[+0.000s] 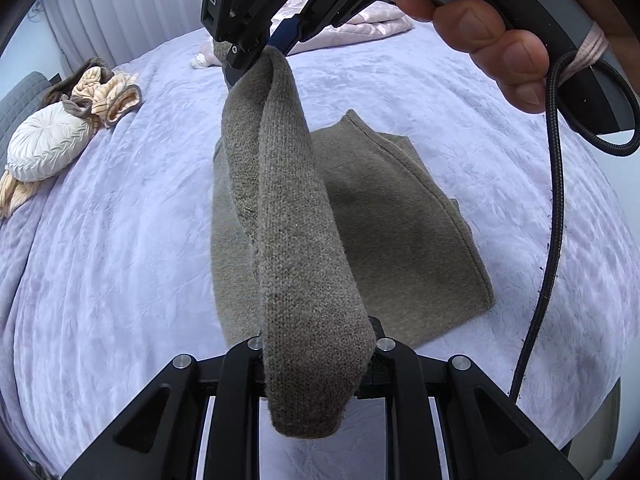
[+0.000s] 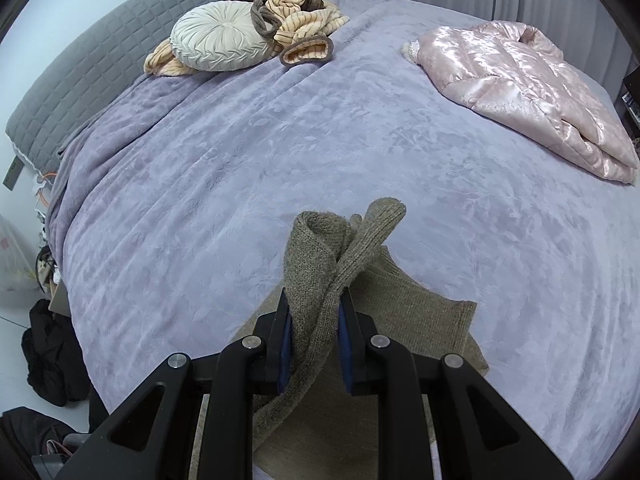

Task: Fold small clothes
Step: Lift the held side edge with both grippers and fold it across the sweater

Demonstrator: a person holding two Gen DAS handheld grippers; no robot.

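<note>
Above the bed (image 2: 280,152), each hand-held gripper, left (image 1: 316,354) and right (image 2: 314,320), clamps the knit garment's (image 1: 380,208) lifted strip.

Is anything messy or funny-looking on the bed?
Yes. Near the headboard, a striped peach garment lies crumpled in a heap around the round white cushion, not folded. The pink quilted jacket is only loosely bundled. The brown knit sweater is half folded, one strip held up by both grippers.

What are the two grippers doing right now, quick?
Left gripper: shut on one end of the lifted sleeve of the olive knit sweater.
Right gripper: shut on the sleeve's other end.
</note>
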